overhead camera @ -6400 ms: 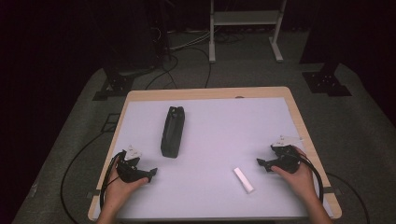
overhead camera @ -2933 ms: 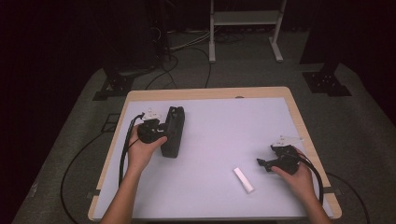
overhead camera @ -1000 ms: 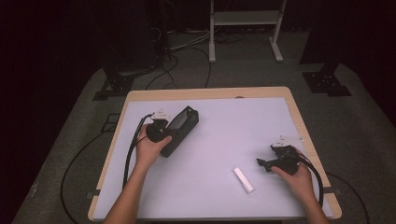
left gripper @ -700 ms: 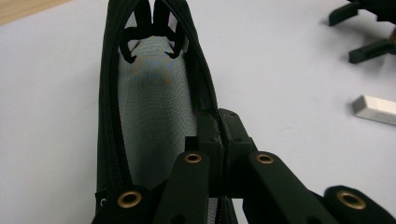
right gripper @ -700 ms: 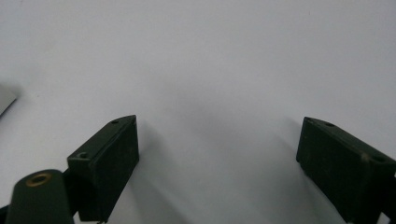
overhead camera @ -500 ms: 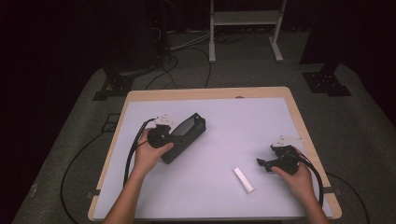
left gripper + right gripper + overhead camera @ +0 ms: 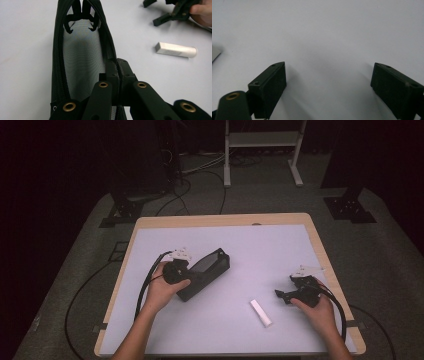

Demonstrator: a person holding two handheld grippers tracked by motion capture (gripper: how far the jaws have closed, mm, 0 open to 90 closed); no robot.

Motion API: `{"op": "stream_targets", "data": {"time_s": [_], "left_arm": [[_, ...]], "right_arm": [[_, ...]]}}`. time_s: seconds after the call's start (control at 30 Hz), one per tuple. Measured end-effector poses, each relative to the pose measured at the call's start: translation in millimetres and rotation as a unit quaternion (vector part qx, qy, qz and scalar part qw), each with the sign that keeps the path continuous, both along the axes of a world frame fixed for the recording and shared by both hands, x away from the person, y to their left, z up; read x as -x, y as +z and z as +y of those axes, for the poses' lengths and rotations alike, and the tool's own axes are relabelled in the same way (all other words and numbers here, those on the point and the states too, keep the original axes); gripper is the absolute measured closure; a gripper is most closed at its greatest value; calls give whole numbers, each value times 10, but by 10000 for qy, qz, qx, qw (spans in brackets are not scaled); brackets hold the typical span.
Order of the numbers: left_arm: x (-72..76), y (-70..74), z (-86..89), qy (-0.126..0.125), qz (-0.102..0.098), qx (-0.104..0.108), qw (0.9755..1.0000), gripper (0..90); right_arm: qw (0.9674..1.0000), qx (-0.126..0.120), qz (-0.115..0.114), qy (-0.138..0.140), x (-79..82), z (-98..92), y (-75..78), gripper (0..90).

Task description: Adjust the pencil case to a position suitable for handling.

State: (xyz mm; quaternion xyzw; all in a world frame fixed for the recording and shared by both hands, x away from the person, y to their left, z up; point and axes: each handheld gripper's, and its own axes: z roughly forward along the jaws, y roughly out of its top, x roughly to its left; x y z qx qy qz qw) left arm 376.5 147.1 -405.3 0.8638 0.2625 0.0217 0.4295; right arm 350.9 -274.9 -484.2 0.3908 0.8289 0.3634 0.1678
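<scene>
The black pencil case (image 7: 204, 274) lies slantwise on the left half of the desk (image 7: 260, 245), its zip open so the grey lining shows. The left gripper (image 7: 119, 75) has its jaws pinched tight on the zip-side edge of the case, at the end nearest the person. The right gripper (image 7: 296, 290) rests on the desk at the right with its jaws spread wide and nothing between them, and the white eraser (image 7: 261, 312) lies just to its left, well apart from the case.

To my eye the step is positioning the case so the eraser can go in. It seems best done by keeping that pinch firm, sliding the case flat, and leaving the mouth facing the eraser.
</scene>
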Motion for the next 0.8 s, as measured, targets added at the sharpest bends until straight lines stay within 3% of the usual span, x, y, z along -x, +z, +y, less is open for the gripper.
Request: {"op": "stream_targets", "data": {"time_s": [0.27,0.6,0.8], "left_arm": [[83,-4,-106,-292,17,-94,9995,886],[160,-23,-279,-720,49,-265,9970,886],[186,-29,-329,-844,74,-270,9960,886]], "right_arm": [[10000,10,-7,8,0,-1,0,121],[10000,11,-9,10,0,-1,0,121],[10000,11,-10,11,0,-2,0,121]]}}
